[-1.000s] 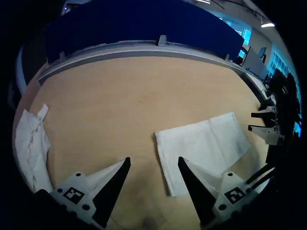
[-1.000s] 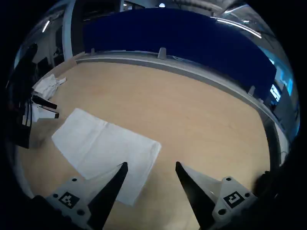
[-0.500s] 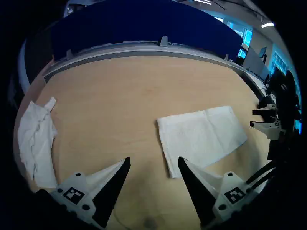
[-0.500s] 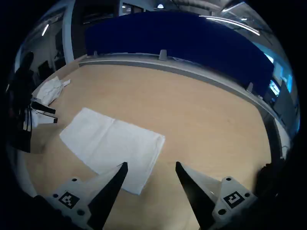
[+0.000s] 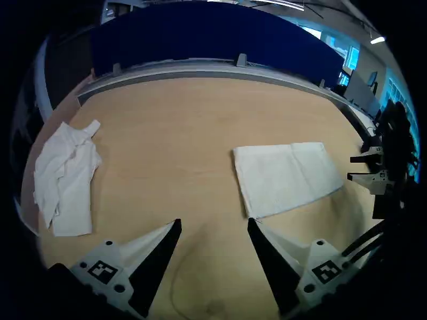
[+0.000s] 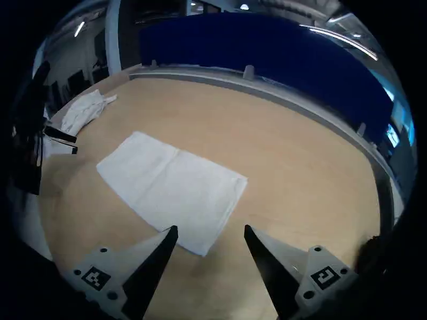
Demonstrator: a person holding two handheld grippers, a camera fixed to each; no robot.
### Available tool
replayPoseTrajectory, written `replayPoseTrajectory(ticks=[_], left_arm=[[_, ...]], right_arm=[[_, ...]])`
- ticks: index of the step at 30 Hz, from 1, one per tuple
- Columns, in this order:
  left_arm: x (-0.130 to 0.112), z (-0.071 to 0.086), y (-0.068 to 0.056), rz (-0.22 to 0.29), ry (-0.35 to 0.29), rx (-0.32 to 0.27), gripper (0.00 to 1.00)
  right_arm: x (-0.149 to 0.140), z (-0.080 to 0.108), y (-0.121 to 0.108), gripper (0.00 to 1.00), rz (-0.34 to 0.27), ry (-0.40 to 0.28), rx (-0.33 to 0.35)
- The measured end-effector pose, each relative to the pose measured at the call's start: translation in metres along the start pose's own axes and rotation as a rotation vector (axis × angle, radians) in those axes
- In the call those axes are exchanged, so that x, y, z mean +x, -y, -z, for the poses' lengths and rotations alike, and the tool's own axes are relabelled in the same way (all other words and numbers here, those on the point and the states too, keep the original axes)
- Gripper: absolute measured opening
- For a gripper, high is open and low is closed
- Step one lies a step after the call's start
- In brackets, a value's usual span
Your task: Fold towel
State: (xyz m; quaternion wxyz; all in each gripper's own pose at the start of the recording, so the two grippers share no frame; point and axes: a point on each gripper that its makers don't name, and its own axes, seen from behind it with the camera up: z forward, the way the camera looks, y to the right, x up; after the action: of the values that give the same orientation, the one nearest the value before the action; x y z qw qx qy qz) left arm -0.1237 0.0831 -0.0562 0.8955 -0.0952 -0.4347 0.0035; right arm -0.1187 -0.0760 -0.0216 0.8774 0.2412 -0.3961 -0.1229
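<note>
The folded towel (image 5: 288,176) (image 6: 171,189) is white and lies flat on the pale wooden bench (image 5: 187,122) as a neat long rectangle, its edges straight and its corners square. A faint crease crosses it from long edge to long edge, nearer one short end. A second towel (image 5: 66,176) (image 6: 85,109), also white, lies rumpled in a loose heap near the bench's edge, well apart from the flat one, with wrinkles and one corner sticking out.

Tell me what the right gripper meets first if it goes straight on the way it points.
Probably the near corner of the folded towel, flat on the table just ahead of the right gripper; depth is unclear.
</note>
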Motion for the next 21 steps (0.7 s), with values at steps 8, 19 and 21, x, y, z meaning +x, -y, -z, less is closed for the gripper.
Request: replayPoseTrajectory(ticks=[8,19,21], left_arm=[[-0.021,0.024,0.013,0.025,-0.003,0.036,0.92],[-0.05,0.044,0.028,0.056,0.003,0.076,0.92],[-0.055,0.046,0.03,0.065,0.007,0.08,0.92]], right_arm=[[-0.012,0.001,0.007,0.96,0.059,0.031,0.042],[-0.025,-0.004,0.01,0.95,0.117,0.076,0.076],[-0.026,-0.005,0.01,0.92,0.123,0.085,0.081]])
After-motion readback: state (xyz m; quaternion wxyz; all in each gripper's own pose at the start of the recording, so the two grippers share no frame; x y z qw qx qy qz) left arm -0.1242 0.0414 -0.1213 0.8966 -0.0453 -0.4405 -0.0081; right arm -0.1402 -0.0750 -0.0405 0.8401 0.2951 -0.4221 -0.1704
